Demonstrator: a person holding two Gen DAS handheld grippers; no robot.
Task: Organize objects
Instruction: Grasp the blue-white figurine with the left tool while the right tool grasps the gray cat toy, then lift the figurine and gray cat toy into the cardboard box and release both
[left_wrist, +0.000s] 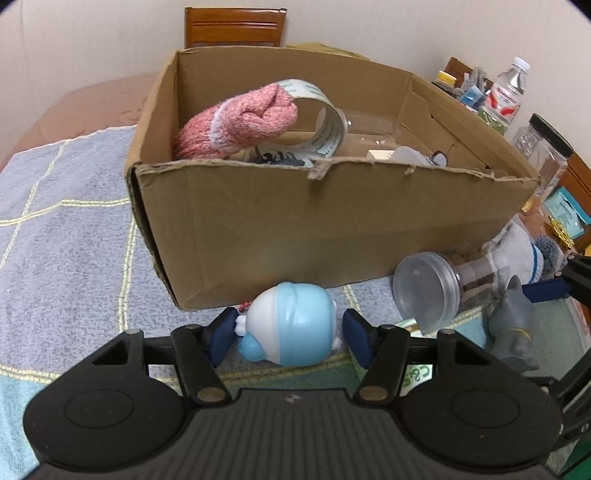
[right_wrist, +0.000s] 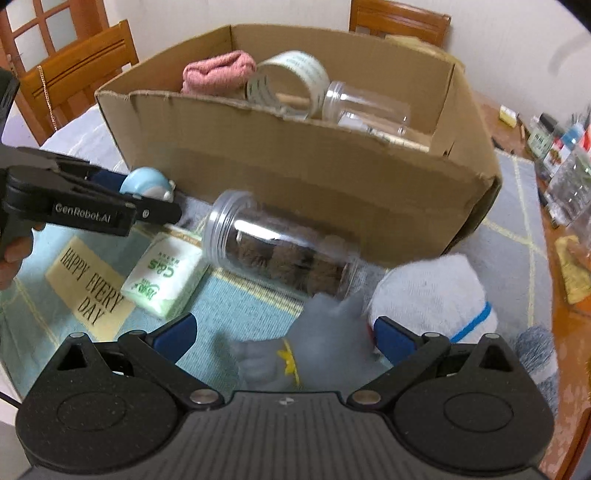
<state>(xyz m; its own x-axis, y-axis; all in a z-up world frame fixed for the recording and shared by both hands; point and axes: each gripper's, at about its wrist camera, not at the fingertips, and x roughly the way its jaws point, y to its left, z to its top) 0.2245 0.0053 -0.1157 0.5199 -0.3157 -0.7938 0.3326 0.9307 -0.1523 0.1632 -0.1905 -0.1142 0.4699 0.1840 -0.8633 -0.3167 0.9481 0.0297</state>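
Note:
A blue and white toy figure (left_wrist: 291, 325) lies on the mat in front of the cardboard box (left_wrist: 332, 218). My left gripper (left_wrist: 291, 332) is open, its jaws on either side of the toy, close to it. A grey figurine with a yellow collar (right_wrist: 306, 347) lies blurred between the open jaws of my right gripper (right_wrist: 284, 336). The figurine also shows in the left wrist view (left_wrist: 513, 325). A clear jar with brown contents (right_wrist: 280, 247) lies on its side beyond it. The box (right_wrist: 314, 162) holds a pink sock (left_wrist: 236, 118), a tape roll (left_wrist: 321, 114) and a clear jar.
A white sock with a blue stripe (right_wrist: 432, 295) lies right of the figurine. A green tissue pack (right_wrist: 166, 273) and a "HAPPY EVERY DAY" card (right_wrist: 88, 284) lie on the mat. Bottles and jars (left_wrist: 509, 92) stand at the right. Wooden chairs (right_wrist: 77, 70) stand around the table.

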